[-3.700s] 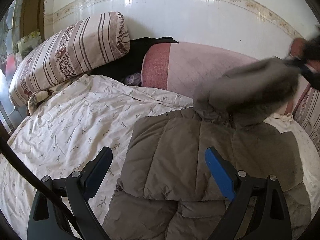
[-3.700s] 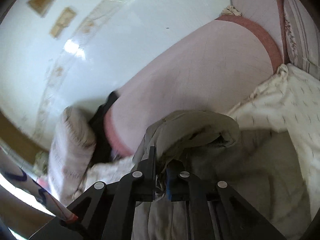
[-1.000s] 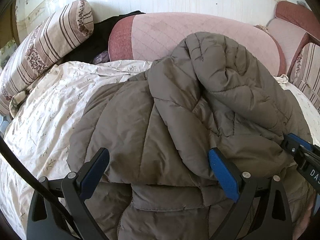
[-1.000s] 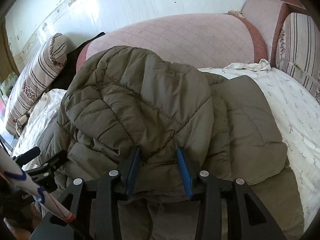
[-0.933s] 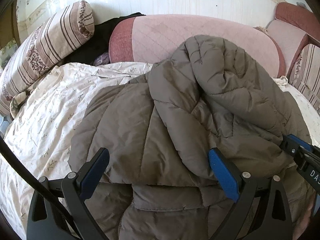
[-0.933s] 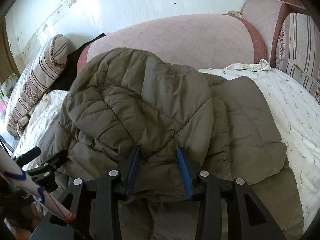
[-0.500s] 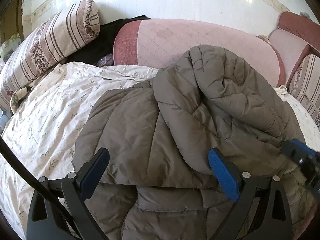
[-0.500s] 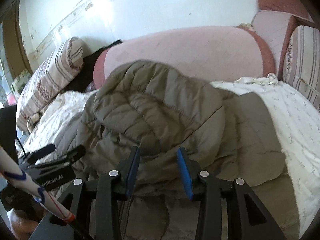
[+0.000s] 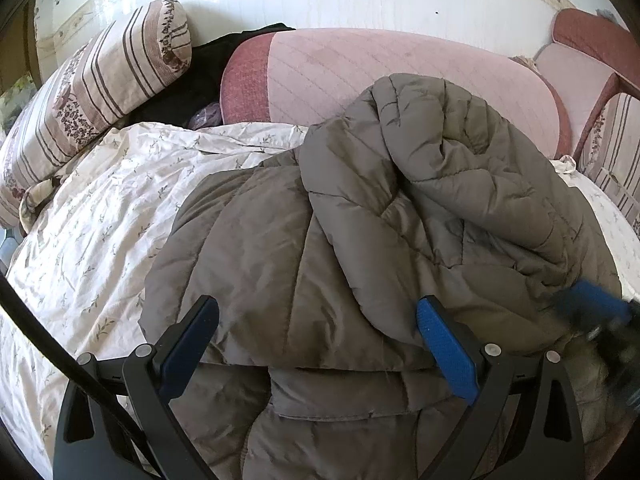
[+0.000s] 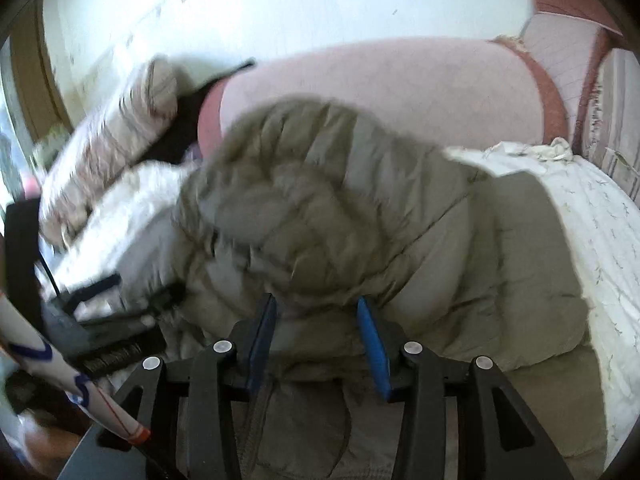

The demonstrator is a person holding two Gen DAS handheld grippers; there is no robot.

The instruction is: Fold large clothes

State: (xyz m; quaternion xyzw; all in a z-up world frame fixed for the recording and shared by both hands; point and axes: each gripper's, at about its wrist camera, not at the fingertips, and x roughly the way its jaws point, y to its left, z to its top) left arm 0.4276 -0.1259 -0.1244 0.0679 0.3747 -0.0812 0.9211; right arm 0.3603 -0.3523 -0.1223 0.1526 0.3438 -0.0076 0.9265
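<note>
A grey-brown quilted puffer jacket (image 9: 360, 240) lies on the bed, its upper part folded forward over its body; it also shows in the right wrist view (image 10: 340, 220), blurred. My left gripper (image 9: 318, 320) is open and empty, its blue pads wide apart just above the jacket's near fold. My right gripper (image 10: 318, 312) is open and empty, hovering over the jacket's near edge; it shows blurred at the right edge of the left wrist view (image 9: 600, 316). The left gripper shows blurred in the right wrist view (image 10: 120, 292).
A floral white bedsheet (image 9: 92, 216) covers the bed. A long pink bolster (image 9: 380, 72) lies along the white wall behind. A striped pillow (image 9: 92, 80) leans at the back left beside dark clothing (image 9: 224, 52). Striped cushions (image 9: 616, 152) stand at the right.
My right gripper has let go of the jacket's top after laying it forward over the body, opened, and is pulling back and swinging. The left gripper has stayed open and drawn back slightly.
</note>
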